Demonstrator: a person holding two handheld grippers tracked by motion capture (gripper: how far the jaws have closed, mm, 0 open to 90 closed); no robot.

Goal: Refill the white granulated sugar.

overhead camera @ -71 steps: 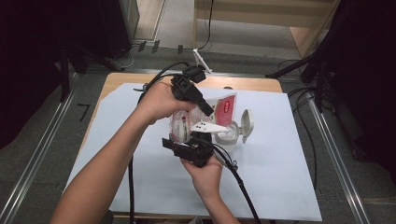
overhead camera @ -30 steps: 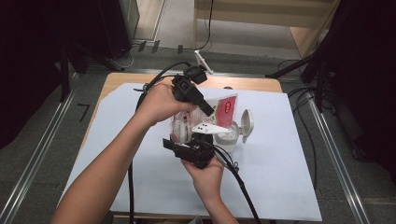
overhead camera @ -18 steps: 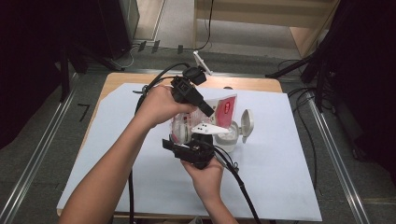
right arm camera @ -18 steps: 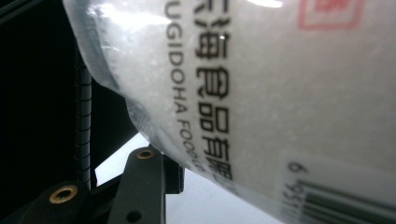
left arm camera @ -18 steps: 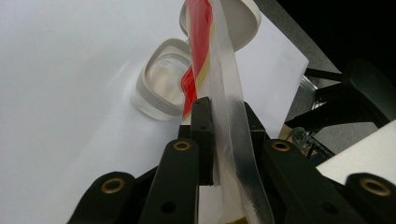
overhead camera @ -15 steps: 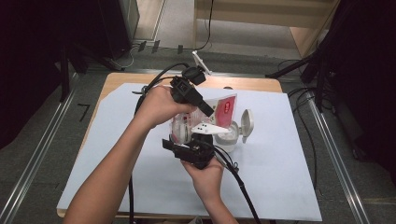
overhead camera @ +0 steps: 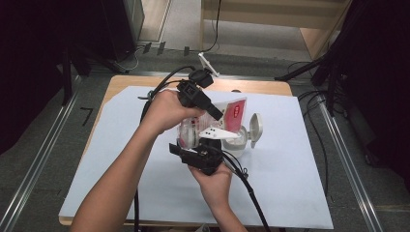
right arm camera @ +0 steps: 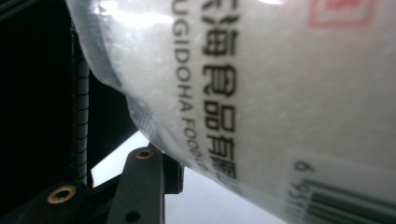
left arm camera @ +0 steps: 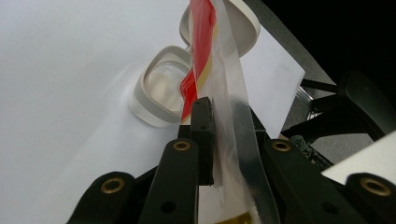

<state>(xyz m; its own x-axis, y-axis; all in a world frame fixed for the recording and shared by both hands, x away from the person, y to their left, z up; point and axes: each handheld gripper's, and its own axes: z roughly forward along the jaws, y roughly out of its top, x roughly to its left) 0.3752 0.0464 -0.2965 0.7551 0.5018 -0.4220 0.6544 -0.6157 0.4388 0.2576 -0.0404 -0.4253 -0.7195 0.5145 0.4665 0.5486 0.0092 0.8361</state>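
- While two hands work over the counter (overhead camera: 300,193), one plastic bag (overhead camera: 231,116) of white grains is held in the air between two tongs, above one small container (overhead camera: 232,142).
- The left tongs (overhead camera: 217,115) are clamped on the top edge of the bag; in the left gripper view the clear and red film (left arm camera: 219,93) is pinched flat between the two black jaws.
- The right tongs (overhead camera: 205,145) meet the bag from below. In the right gripper view the full bag (right arm camera: 280,93) presses against one jaw, but I cannot tell whether both jaws squeeze it.
- The container stands on the white sheet (overhead camera: 121,159) that covers the counter, just under the bag. Its one hinged lid (overhead camera: 255,129) is open and stands up at its right side.
- One cable (overhead camera: 246,186) trails from each gripper toward the near edge, so two cables in total.
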